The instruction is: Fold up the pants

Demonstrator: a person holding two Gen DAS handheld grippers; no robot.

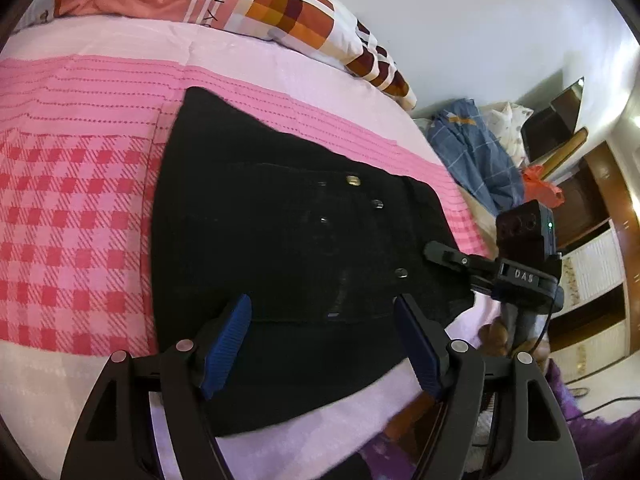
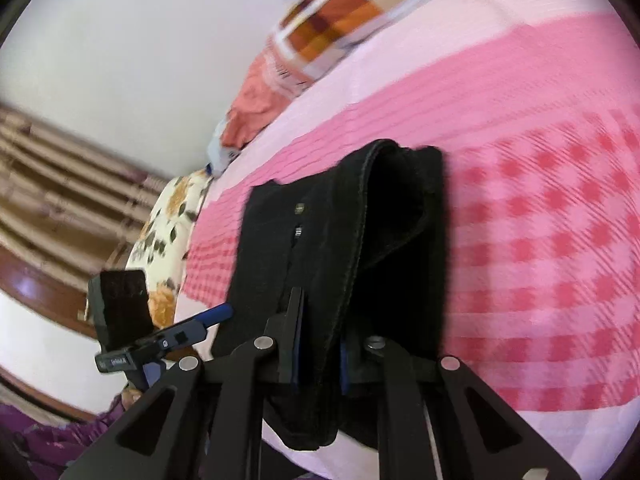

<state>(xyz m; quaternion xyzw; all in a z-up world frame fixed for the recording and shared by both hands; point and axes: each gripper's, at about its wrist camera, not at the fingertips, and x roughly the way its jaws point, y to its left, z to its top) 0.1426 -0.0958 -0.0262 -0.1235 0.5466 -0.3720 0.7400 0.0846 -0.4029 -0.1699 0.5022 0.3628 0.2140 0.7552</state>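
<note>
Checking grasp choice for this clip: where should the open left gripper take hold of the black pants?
At the waistband edge nearest the left gripper, coming in low from the bed's near side. The black pants lie flat on the bedspread, so only a border gives the jaws a layer. The right gripper already pinches the same end.

Left gripper (image 1: 322, 344): matte black linkage arms with triangular cut-outs, round silver pivot pins, and blue ribbed pads (image 1: 228, 344) on the fingers.

Right gripper (image 2: 318, 356): same black frame and silver pins; its blue pads show only as thin edges. From the left wrist view its body bears a raised "DAS" marking, a boxy black camera block with a small green light, and a thin black cable.

Person: purple patterned garment (image 1: 600, 440).
</note>
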